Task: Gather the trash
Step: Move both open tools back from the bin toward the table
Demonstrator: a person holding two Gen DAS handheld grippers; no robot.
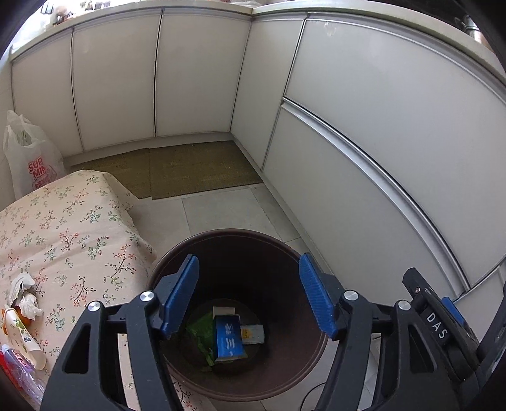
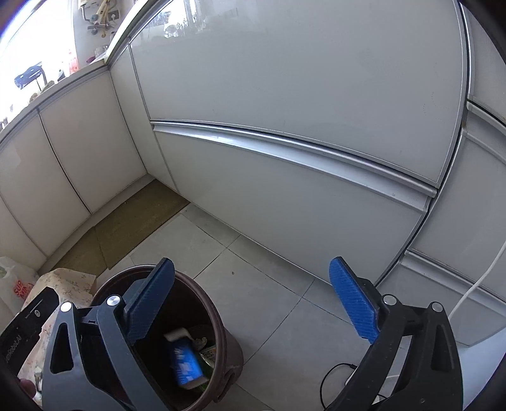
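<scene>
The left claw [image 1: 248, 294] hangs released over the round dark brown plastic bin [image 1: 310, 357], its blue pads wide apart with nothing between them. Below it, on the bin's bottom, lie a blue carton box [image 1: 228, 340] and a green wrapper [image 1: 200, 328]. The right claw [image 2: 251, 300] is also released and empty, with the bin under its left finger. To the left of the left claw, crumpled white tissues [image 1: 23, 294] rest on the floral-cloth desk [image 1: 72, 227].

Was a home kitchen: white base cabinets [image 1: 196, 76] meeting in a corner under a worktop [image 1: 284, 8], tiled floor [image 2: 268, 284].
</scene>
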